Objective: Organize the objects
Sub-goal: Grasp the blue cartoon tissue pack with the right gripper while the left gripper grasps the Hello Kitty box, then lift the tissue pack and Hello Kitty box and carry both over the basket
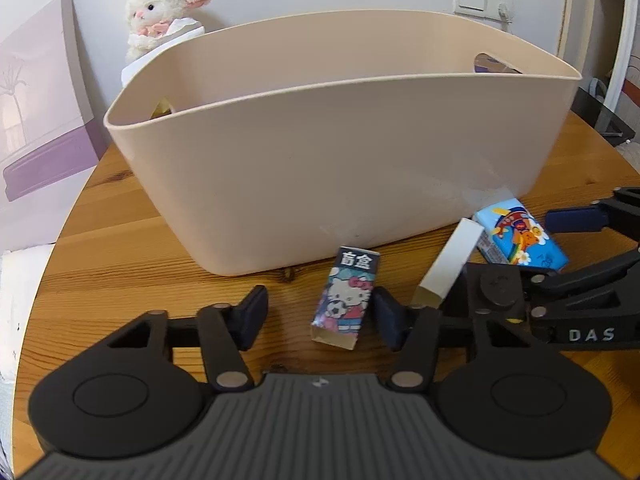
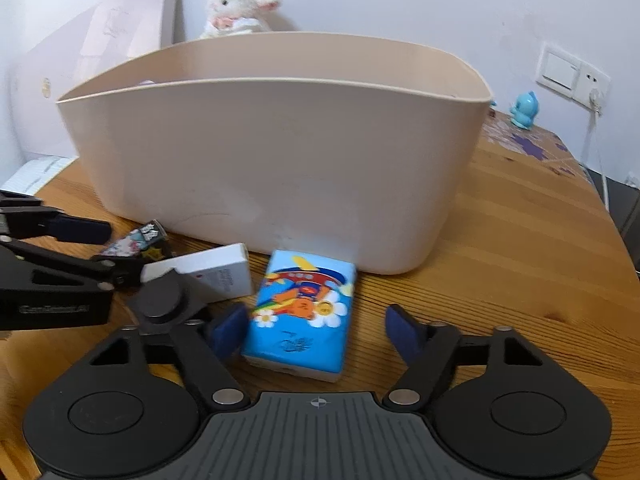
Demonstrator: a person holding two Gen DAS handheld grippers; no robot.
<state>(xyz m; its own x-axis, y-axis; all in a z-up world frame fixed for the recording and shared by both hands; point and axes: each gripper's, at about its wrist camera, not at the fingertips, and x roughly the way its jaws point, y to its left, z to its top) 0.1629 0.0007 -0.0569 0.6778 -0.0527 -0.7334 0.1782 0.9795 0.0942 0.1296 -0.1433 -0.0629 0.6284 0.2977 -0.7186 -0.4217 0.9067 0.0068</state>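
A wooden bench (image 1: 120, 216) fills both views. On it, across the centre of each frame, stands a big beige tub (image 1: 328, 152). Lower centre of the left wrist view, the left gripper (image 1: 320, 314) is spread, its fingers flanking a Hello Kitty box (image 1: 346, 298) lying just before the tub. In the right wrist view the right gripper (image 2: 316, 330) is spread around a blue tissue pack (image 2: 302, 312); the left finger touches it. A white box (image 2: 216, 276) lies left-centre, between them.
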